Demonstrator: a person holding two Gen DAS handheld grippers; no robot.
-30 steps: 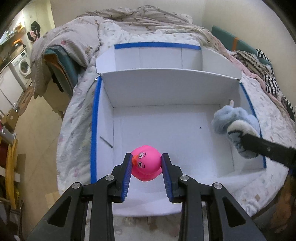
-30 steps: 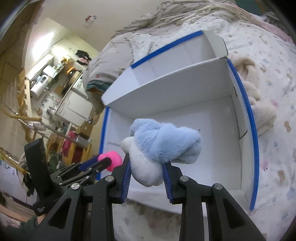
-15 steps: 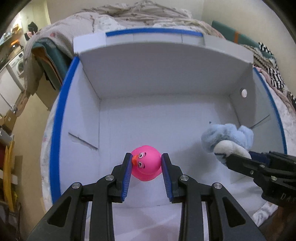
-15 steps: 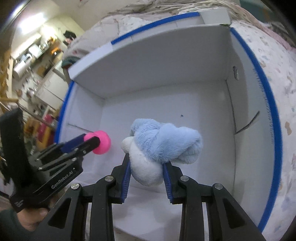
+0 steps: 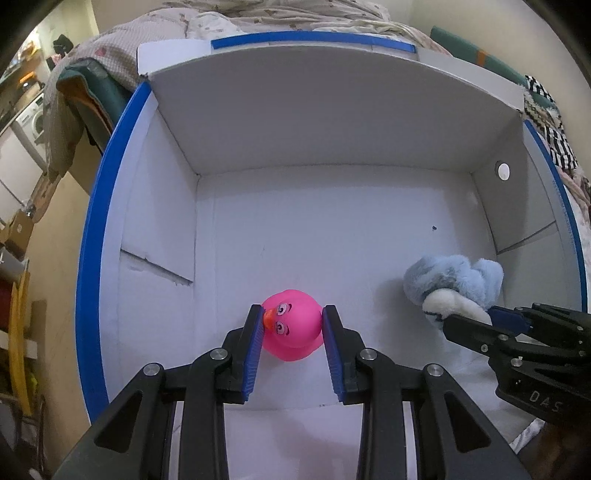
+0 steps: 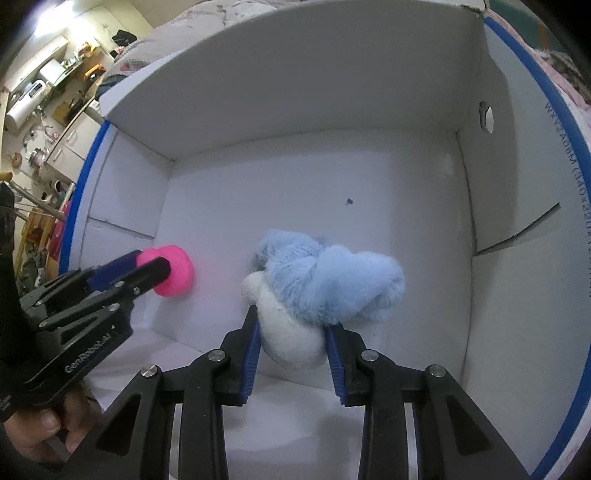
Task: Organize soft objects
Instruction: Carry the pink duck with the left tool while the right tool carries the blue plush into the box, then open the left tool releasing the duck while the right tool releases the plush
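My left gripper [image 5: 292, 325] is shut on a pink rubber duck [image 5: 292, 325] and holds it low inside a white cardboard box with blue-taped rims [image 5: 332, 122]. My right gripper [image 6: 291, 332] is shut on a blue and white plush toy [image 6: 325, 280] and holds it inside the same box, to the right of the duck. The plush toy also shows in the left wrist view [image 5: 454, 284] with the right gripper [image 5: 469, 319]. The duck [image 6: 173, 271] and the left gripper [image 6: 149, 267] show in the right wrist view. I cannot tell whether either toy touches the box floor.
The box sits on a bed with a floral cover [image 5: 229, 22]. Its walls [image 6: 517, 166] stand high around both grippers. A room with shelves and appliances [image 6: 40, 96] lies off to the left.
Both grippers have moved forward and down into the box with their toys. The box walls now fill most of both views.
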